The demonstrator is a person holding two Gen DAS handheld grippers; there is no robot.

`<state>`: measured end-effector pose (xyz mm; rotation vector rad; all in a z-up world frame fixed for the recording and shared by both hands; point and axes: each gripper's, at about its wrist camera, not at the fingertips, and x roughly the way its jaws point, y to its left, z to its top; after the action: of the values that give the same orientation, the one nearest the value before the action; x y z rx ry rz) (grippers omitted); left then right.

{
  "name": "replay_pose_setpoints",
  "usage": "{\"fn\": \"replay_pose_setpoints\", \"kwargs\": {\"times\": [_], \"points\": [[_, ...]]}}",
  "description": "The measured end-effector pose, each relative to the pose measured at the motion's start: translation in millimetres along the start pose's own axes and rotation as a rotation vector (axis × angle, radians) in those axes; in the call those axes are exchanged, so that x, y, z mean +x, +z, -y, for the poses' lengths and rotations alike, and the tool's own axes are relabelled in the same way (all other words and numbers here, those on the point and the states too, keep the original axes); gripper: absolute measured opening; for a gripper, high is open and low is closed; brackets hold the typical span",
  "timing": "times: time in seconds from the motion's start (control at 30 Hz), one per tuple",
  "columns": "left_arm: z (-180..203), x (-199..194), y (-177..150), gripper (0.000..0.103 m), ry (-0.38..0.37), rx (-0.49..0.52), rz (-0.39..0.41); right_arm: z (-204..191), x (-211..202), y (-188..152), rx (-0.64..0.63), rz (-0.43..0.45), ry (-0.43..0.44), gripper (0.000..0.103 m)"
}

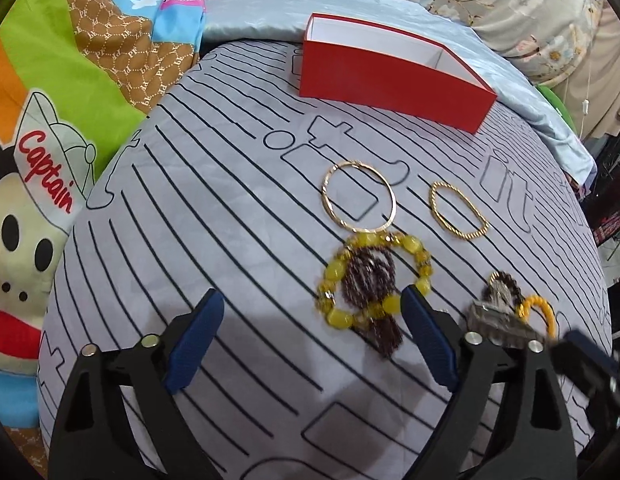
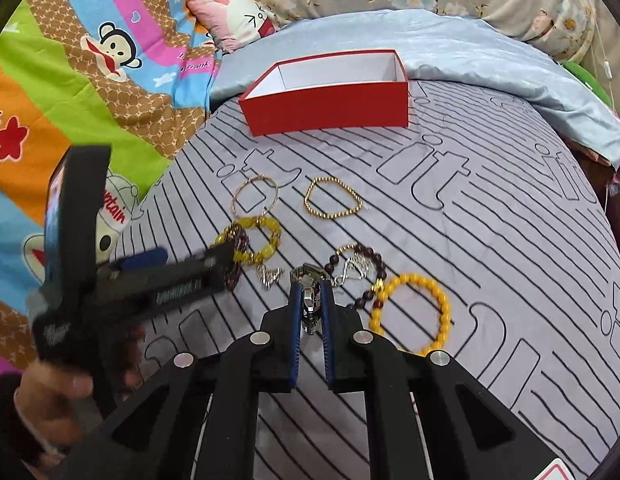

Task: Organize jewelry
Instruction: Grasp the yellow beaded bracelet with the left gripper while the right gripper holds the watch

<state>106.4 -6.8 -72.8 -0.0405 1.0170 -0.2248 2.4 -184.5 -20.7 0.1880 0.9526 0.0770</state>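
A silver wristwatch point(image 2: 309, 280) is clamped between the nearly closed jaws of the right gripper point(image 2: 310, 296), lifted just above the striped grey bedspread point(image 2: 490, 240). The left gripper point(image 1: 310, 300), jaws wide apart and holding nothing, hangs over a yellow bead bracelet point(image 1: 338, 276) tangled with a dark garnet-coloured strand point(image 1: 370, 276). Beyond lie a thin gold bangle point(image 1: 358, 196), a twisted gold bracelet point(image 1: 458, 212), and an open red box point(image 2: 330, 92); an amber bead bracelet point(image 2: 414, 312) lies beside the watch.
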Motion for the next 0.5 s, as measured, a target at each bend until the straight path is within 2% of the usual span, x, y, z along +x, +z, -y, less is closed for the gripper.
{"fn": "replay_pose_setpoints", "kwargs": {"times": [0.1,0.17,0.33,0.43,0.5], "points": [[-3,3,5,0.072,-0.036,-0.004,-0.005,2,0,-3,0.008,-0.007,0.009,0.009],[-5,4,6,0.062,-0.031,0.012,-0.01,4,-1,-4,0.009,-0.009,0.013,0.009],[-20,3,5,0.062,-0.042,-0.024,-0.012,3,3,-7,0.008,-0.024,0.028,0.009],[-16,6,6,0.061,-0.024,0.002,-0.008,1,6,-9,0.006,-0.03,0.034,0.009],[-9,8,6,0.056,-0.024,0.032,-0.002,-1,6,-9,0.005,-0.03,0.033,0.009]]}}
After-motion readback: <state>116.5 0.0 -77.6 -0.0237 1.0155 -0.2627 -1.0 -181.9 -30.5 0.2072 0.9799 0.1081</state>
